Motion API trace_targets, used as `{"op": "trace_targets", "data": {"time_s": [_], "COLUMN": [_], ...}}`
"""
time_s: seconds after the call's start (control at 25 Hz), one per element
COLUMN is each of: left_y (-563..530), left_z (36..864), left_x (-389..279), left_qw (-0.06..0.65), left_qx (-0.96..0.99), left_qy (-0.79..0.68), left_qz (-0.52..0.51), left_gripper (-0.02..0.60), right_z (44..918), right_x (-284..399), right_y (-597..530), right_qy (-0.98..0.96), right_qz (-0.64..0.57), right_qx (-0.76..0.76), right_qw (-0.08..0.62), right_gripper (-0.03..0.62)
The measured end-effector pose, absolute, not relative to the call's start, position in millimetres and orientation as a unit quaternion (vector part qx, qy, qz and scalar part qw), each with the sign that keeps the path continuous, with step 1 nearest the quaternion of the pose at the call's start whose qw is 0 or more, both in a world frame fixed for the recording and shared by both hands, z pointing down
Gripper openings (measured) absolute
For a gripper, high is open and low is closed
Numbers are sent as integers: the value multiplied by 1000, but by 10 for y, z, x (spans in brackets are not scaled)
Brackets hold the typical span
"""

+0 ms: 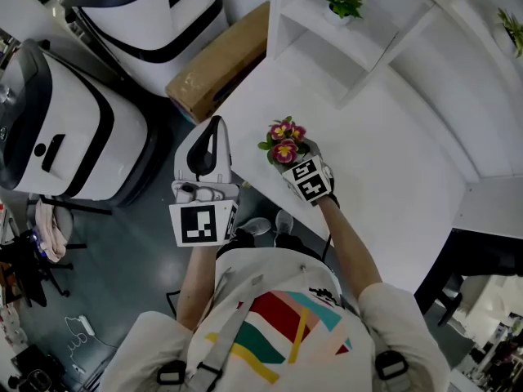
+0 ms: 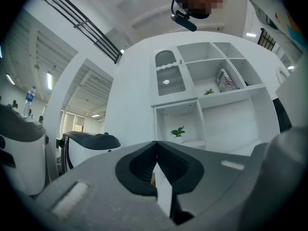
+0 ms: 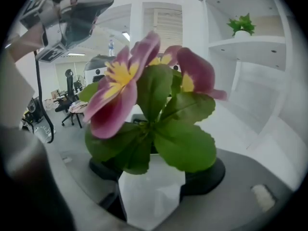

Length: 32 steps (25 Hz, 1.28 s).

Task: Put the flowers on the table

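Note:
A small white pot [image 3: 151, 194] of pink and yellow flowers [image 1: 284, 140] with green leaves [image 3: 183, 146] sits between the jaws of my right gripper [image 1: 296, 158], which is shut on it. The pot is over the near edge of the white table [image 1: 392, 162]; I cannot tell whether it touches the top. In the right gripper view the flowers [image 3: 126, 88] fill the middle and hide most of the right gripper [image 3: 154, 179]. My left gripper [image 1: 214, 134] is to the left, off the table's edge, its jaws together on nothing. In its own view the left gripper [image 2: 156, 154] points at the shelves.
A white shelf unit [image 1: 327, 51] at the table's far side holds a small green plant [image 1: 343, 3]; another plant [image 1: 513, 28] is at the far right. A cardboard box [image 1: 222, 59] and two white-and-black machines [image 1: 61, 129] [image 1: 155, 15] stand on the floor at left.

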<state>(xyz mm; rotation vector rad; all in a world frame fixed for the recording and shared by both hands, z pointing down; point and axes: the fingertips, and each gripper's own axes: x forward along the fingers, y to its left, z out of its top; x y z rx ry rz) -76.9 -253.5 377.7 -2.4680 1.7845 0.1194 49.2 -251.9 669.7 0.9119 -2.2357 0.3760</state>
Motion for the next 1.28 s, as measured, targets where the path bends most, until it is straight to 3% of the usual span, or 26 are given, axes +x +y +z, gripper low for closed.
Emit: {"op": "trace_targets", "data": {"time_s": [0.88, 1.28], "left_y": [-2480, -2480], "left_z": [3750, 3704], "left_x": [-732, -539], "left_qw": [52, 55], "left_qx": [-809, -823], "left_qy": [584, 563], "left_qz": [39, 49], "left_gripper": [5, 5], "right_z": [6647, 6247], "right_x": [533, 619], "right_y": [-2520, -2337], "right_qy": [-861, -876], "right_qz": [154, 138], "right_qx": [358, 348], "right_qw": [328, 306], "right_gripper": [334, 390]}}
